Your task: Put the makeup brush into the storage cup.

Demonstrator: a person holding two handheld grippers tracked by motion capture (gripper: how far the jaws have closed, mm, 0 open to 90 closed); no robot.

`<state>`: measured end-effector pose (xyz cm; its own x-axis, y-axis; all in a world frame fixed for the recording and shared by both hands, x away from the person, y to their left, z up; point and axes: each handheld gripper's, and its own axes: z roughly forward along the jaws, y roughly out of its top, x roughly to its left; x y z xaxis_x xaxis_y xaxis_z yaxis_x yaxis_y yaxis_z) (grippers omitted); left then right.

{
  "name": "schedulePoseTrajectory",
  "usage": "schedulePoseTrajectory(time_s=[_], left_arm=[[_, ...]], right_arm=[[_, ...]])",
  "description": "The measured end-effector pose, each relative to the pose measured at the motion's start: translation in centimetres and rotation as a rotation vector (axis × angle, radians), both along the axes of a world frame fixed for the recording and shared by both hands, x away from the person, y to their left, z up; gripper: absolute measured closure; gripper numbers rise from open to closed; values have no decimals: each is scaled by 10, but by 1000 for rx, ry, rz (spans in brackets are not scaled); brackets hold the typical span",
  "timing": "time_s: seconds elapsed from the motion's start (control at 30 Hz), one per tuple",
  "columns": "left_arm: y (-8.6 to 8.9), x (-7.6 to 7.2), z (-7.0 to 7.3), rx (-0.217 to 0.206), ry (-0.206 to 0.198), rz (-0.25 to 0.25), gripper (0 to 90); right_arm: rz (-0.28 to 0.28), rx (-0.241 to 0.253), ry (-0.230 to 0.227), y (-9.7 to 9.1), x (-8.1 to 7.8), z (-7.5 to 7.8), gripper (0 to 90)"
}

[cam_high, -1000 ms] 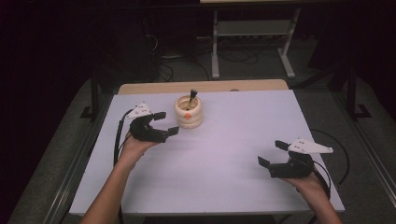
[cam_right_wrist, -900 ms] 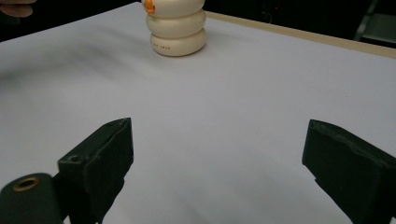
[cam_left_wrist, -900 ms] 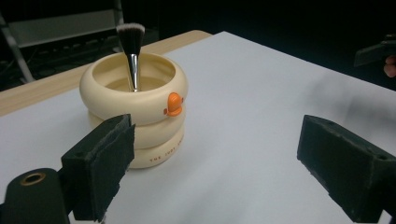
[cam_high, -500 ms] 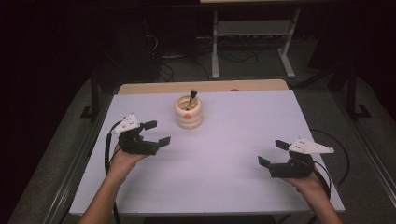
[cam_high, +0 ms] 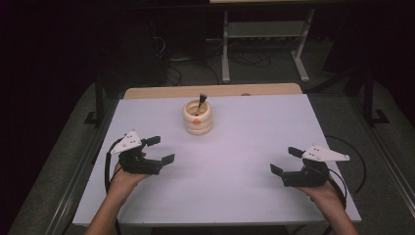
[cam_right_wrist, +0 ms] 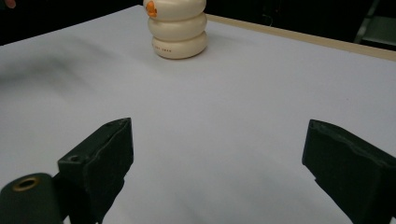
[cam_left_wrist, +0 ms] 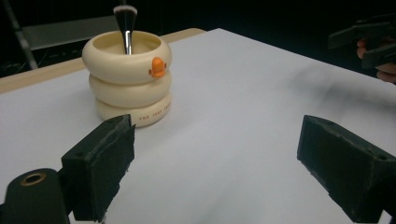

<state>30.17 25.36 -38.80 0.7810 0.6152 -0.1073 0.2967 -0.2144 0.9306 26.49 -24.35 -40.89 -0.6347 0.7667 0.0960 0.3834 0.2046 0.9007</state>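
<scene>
While you held both hands low over the white table (cam_high: 244,147), your left gripper (cam_high: 159,150) sat near the left edge with jaws spread wide, gripping nothing, and your right gripper (cam_high: 286,160) sat near the right edge, jaws also spread and empty. A cream ringed pot (cam_high: 197,117) with an orange beak stood upright toward the table's far middle, apart from both grippers, with a brush (cam_left_wrist: 125,23) standing in it.

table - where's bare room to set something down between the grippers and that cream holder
The table is bare between the left gripper and right gripper, and along the far right side beyond the right gripper. The one occupied spot is far centre, where the ringed holder with its brush stands.
</scene>
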Motion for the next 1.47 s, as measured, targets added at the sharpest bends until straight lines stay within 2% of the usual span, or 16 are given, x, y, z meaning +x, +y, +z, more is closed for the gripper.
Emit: schedulePoseTrajectory(time_s=[0.33, 0.7, 0.77, 0.93, 1.07, 1.47], left_arm=[[13, -15, -8, 16, 3, 18, 105], [24, -28, -21, 15, 30, 27, 105], [26, -30, -23, 28, 31, 25, 105], [28, -34, -28, 16, 48, 32, 105], [31, -35, -31, 23, 58, 25, 105], [29, -33, -32, 27, 53, 17, 106]], right_arm=[[5, 2, -2, 1, 0, -1, 84], [2, 4, -1, 0, 0, -2, 84], [1, 6, 4, 0, 0, -3, 84], [4, -1, 1, 0, 1, -4, 84], [1, -3, 5, 1, 0, -4, 84], [1, -8, 8, 1, 0, -5, 84]])
